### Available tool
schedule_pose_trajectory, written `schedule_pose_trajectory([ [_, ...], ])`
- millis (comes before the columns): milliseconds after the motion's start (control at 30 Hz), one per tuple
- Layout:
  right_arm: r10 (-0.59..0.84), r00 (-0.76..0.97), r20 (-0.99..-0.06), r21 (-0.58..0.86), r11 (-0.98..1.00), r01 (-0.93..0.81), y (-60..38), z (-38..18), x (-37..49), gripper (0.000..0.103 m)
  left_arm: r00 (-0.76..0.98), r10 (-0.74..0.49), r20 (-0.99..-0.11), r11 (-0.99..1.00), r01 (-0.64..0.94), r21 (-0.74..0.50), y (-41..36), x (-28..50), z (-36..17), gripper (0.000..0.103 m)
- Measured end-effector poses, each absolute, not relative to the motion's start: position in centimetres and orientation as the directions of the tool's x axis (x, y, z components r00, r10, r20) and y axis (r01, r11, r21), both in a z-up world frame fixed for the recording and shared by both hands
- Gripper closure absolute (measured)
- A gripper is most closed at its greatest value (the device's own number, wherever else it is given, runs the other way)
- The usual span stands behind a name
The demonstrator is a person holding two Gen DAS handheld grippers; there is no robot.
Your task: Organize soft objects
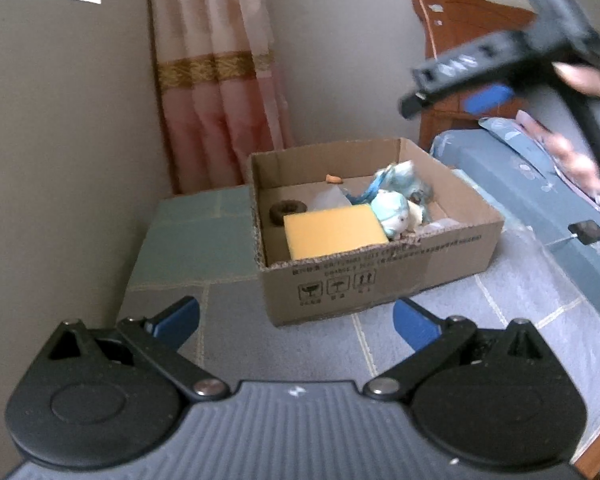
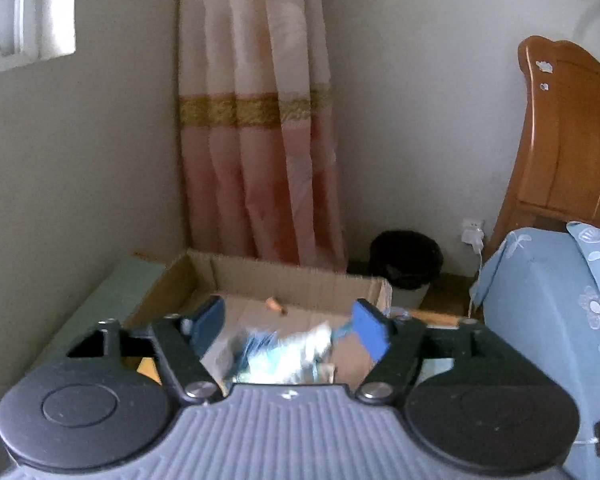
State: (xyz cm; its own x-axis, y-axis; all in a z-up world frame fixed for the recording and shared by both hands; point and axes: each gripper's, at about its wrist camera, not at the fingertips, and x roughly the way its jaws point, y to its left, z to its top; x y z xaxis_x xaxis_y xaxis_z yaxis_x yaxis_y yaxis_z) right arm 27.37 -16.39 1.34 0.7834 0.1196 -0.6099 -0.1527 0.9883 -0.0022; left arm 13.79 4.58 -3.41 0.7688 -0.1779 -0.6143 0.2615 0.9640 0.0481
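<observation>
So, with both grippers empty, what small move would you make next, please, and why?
Probably draw the right gripper back from above the box: its jaws are open and empty, and the blue plush toy and yellow sponge already lie inside.

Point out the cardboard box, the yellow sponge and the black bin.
cardboard box (image 1: 383, 276): left wrist view, on its printed front wall.
yellow sponge (image 1: 333, 230): left wrist view, middle of its top face.
black bin (image 2: 405, 258): right wrist view, on its dark liner.
</observation>
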Motion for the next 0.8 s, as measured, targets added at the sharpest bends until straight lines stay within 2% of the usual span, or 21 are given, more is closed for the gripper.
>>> schedule_pose_trajectory([
  [33,0.112,0.772,-0.625,-0.005,0.989,-0.148,-16.3,1.4,26.3,0.004,0.768,-0.173,-0.617,0.966,0.256,0.047,4.5,13.8,-3.2,0.001],
  [67,0.106,0.765,-0.635,-0.009,0.99,-0.144,-16.2,1.5,25.4,0.003,0.765,-0.166,-0.622,0.968,0.248,0.048,4.3,13.8,-3.0,0.001],
  [367,-0.028,0.664,-0.747,-0.028,1.0,0.011,-15.6,-0.2,16.1,0.0,0.761,-0.067,-0.645,0.979,0.174,0.103,1.7,12.4,-0.3,0.001],
  [467,-0.043,0.655,-0.754,-0.027,0.999,0.034,-15.4,-0.3,13.6,0.0,0.753,-0.051,-0.656,0.977,0.173,0.122,0.9,11.7,0.2,0.001],
  [800,-0.109,0.719,-0.687,-0.04,0.993,0.112,-15.8,1.2,8.7,0.0,0.762,-0.025,-0.647,0.984,0.134,0.12,0.8,9.9,1.8,0.001],
])
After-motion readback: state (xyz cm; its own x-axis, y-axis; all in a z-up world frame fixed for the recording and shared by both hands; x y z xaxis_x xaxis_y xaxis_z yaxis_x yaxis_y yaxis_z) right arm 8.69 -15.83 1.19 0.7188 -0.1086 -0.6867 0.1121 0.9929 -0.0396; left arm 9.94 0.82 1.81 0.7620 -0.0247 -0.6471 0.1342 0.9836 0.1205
